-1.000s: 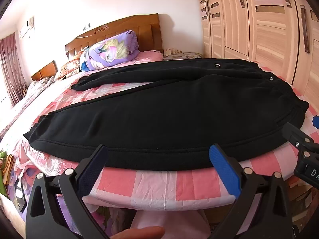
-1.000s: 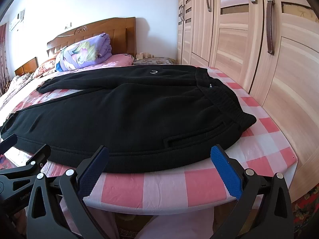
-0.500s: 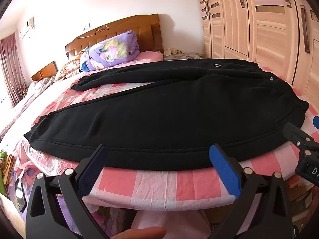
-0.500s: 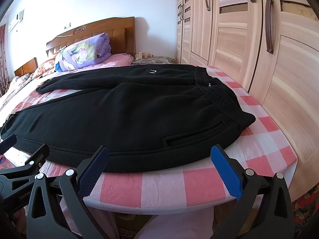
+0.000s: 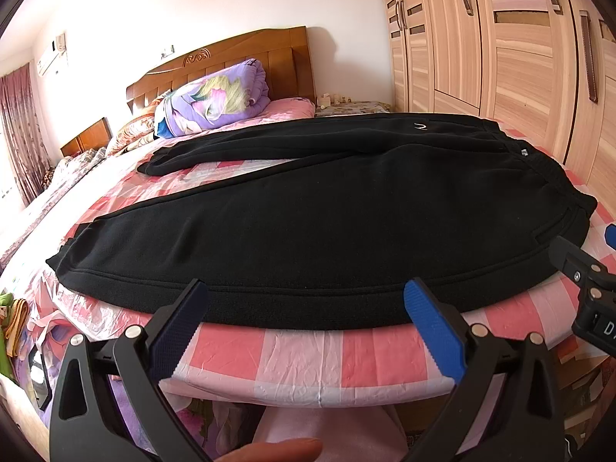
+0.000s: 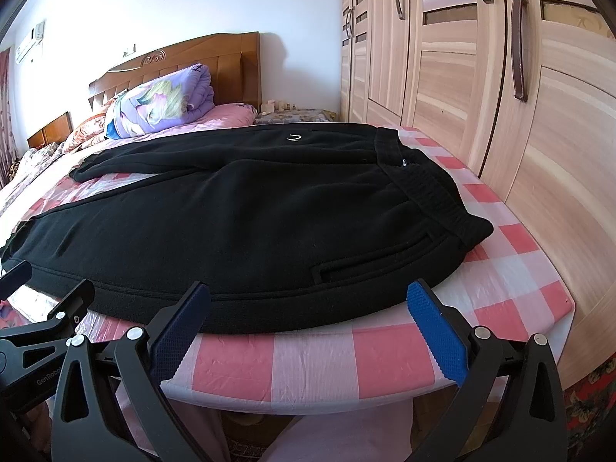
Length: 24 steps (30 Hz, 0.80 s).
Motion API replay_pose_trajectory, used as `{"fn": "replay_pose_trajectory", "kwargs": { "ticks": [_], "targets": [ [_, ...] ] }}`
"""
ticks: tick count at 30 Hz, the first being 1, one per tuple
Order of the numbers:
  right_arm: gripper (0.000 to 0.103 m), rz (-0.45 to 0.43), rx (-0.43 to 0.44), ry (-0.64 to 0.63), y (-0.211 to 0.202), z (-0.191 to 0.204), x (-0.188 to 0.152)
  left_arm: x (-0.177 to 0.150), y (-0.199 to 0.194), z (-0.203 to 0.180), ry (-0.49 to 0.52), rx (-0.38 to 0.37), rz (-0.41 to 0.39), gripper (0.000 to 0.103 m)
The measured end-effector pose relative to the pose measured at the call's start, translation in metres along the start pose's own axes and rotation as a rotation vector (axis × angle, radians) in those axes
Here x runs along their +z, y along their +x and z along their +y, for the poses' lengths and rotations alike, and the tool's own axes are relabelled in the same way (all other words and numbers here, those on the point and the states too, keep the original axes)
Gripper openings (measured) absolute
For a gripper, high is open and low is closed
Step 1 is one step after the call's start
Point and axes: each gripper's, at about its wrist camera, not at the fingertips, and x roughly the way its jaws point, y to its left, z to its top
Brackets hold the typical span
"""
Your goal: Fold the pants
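Pants (image 5: 327,227) lie flat on the bed's checked pink-and-white cover (image 5: 308,358), waistband (image 6: 427,184) toward 3 o'clock by the wardrobe (image 6: 500,77), legs running out toward 9 o'clock. Near leg hem sits at about 9 in the left wrist view; the far leg angles off toward 11, leaving a wedge of cover between the two.

Fabric: thick black fleece, matte, napped surface, ribbed elastic waistband, welt pocket (image 6: 377,261) near the front edge. Judgement: soft and limp, moderately heavy for cloth, not slippery, nothing fragile. It should drape and sag between two hold points, so expect drag on the plastic-looking cover.

Your left gripper (image 5: 312,327) is spread wide, blue ribbed pads empty, just short of the near side seam. Your right gripper (image 6: 312,323) is likewise spread and empty, close to the pocket end.

Suggested holds: pinch the near outer seam, right at the waistband corner, left nearer the cuff. Take both layers, since a single layer may peel away.
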Motion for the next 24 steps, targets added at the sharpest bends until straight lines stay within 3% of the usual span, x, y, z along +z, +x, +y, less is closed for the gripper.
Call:
{"fn": "replay_pose_trajectory", "kwargs": {
  "ticks": [24],
  "targets": [
    [0.099, 0.017, 0.002, 0.01, 0.0034, -0.0027, -0.0052, -0.0027, 0.0018, 0.0007, 0.002, -0.001, 0.009, 0.102]
  ]
}}
